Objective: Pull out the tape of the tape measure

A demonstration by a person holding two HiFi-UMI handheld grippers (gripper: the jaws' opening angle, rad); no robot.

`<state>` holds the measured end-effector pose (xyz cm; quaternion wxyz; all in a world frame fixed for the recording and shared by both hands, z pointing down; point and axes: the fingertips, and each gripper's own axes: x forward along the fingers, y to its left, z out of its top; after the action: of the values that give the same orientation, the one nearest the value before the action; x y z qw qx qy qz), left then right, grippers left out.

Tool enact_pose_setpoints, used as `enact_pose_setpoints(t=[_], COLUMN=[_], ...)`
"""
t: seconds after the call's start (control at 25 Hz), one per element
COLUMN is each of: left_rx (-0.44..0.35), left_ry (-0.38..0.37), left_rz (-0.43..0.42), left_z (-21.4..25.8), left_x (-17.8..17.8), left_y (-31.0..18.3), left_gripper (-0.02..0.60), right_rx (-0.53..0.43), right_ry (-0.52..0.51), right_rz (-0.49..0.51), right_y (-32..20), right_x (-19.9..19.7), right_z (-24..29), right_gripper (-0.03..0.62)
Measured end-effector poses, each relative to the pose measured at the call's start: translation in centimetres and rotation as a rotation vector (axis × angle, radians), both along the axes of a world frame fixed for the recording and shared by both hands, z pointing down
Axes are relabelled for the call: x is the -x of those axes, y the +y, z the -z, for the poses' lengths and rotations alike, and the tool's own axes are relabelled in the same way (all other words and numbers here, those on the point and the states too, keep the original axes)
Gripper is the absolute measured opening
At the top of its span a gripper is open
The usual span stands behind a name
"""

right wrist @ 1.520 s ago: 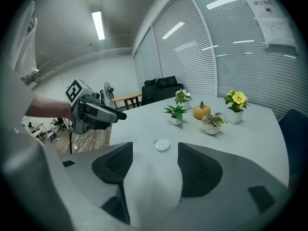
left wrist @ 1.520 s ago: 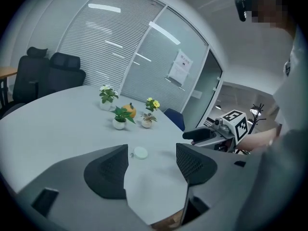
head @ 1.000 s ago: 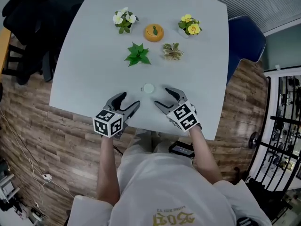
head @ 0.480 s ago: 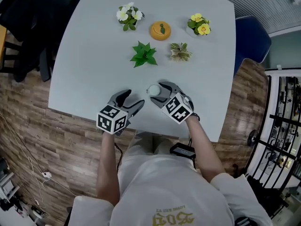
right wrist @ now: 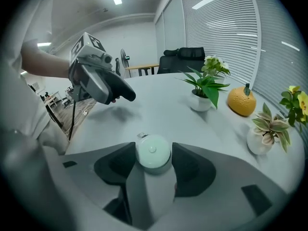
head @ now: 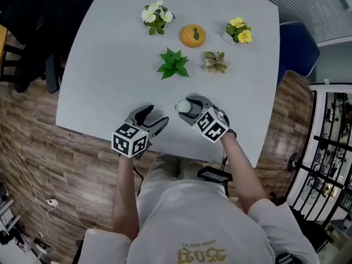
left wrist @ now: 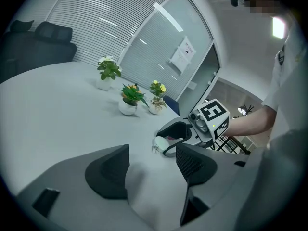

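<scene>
One view alone shows right fingers (right wrist: pixel 113 170) closing onto tape measure (right wrist: pixel 153 152); left fingers (left wrist: pixel 108 174) open.

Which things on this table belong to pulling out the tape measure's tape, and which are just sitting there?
Part of the job:
tape measure; right gripper, whose fingers have just been closing and press on it from both sides; left gripper, open and empty.

Just lying about:
white-flowered plant; orange ornament; yellow-flowered plant; green leafy plant; variegated plant.
</scene>
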<state>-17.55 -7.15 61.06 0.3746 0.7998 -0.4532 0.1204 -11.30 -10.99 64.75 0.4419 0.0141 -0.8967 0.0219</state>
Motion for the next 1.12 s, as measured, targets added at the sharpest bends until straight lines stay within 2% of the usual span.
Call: enact_pose_setpoints(t=[0.12, 0.48, 0.6, 0.88, 1.12], left_rx=[-0.003, -0.005, -0.007, -0.059, -0.126], left_ry=[0.000, 0.024, 0.046, 0.039, 0.021], left_rz=[0.000, -0.012, 0.009, 0.009, -0.034], left_z=[0.0, -0.2, -0.2, 1.7, 4.2], left_x=[0.3, -0.3, -0.1, 0.0, -1.2], left_y=[-0.3, -0.2, -0.1, 0.0, 0.3], left_gripper=[0.292, 0.293, 0.292, 0.292, 0.291], right_rx=[0.007, 0.019, 0.057, 0.174, 0.165], right_ry=[0.000, 0.027, 0.022, -0.071, -0.115], right_rz=[-0.012, -0.069, -0.109, -0.188, -0.223], right_y=[0.0, -0.2, -0.3, 1.3, 2.0], right_x=[0.0, 0.1, 0.1, 0.2, -0.8], right_z=[0.0, -0.1, -0.2, 2.1, 5.6], right_gripper=[0.229, 0.225, 0.225, 0.225, 0.227])
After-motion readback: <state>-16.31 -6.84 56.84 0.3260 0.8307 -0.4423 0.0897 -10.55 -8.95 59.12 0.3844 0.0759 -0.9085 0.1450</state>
